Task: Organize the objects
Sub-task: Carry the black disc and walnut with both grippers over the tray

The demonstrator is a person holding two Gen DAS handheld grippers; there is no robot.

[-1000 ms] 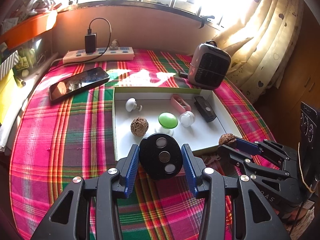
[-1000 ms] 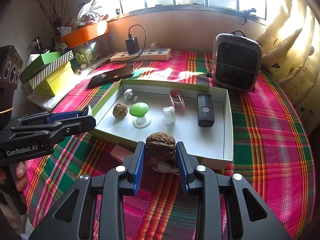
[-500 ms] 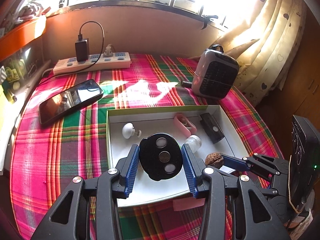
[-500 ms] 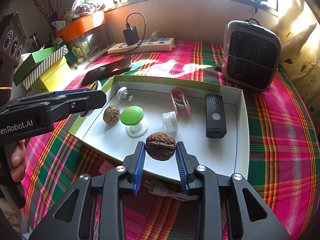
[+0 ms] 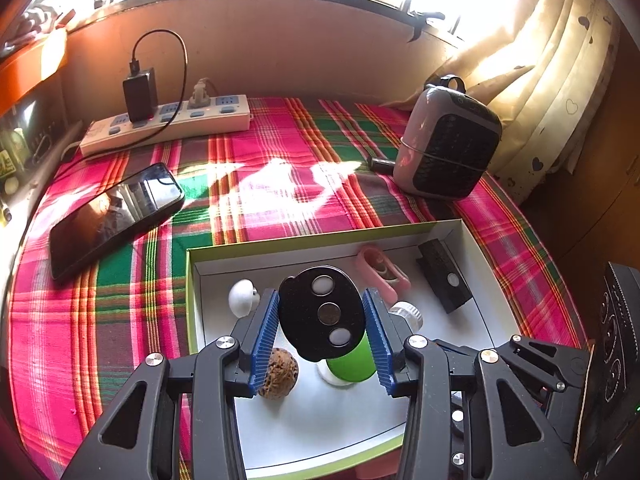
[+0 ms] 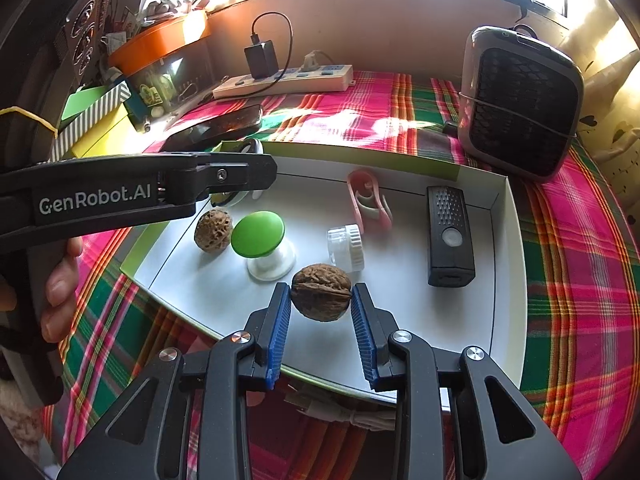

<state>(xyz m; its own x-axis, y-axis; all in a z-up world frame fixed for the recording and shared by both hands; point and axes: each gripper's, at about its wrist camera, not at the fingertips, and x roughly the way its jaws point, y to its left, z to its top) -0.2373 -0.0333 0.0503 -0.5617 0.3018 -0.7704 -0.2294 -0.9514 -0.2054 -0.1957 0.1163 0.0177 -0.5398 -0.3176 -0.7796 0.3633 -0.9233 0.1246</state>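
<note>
Since the earlier frames both grippers have been carried forward from the plaid cloth to a position above the white tray (image 5: 476,248). On the left, the left gripper (image 5: 322,318) is seen with its fingers closed on a black oval disc (image 5: 322,314), held over the tray above the green-capped knob (image 6: 258,234) and a loose walnut (image 6: 213,230). Further right, a clear small jar (image 6: 346,248), a pink clip (image 6: 366,202) and a black remote (image 6: 448,234) are laid in the tray. The right gripper (image 6: 320,320) is clamped on a second walnut (image 6: 321,297), held over the tray's near edge. For a clean placement, each item should probably be lowered onto bare tray floor, clear of its neighbours, and released only once it is resting, since the walnut could roll.
</note>
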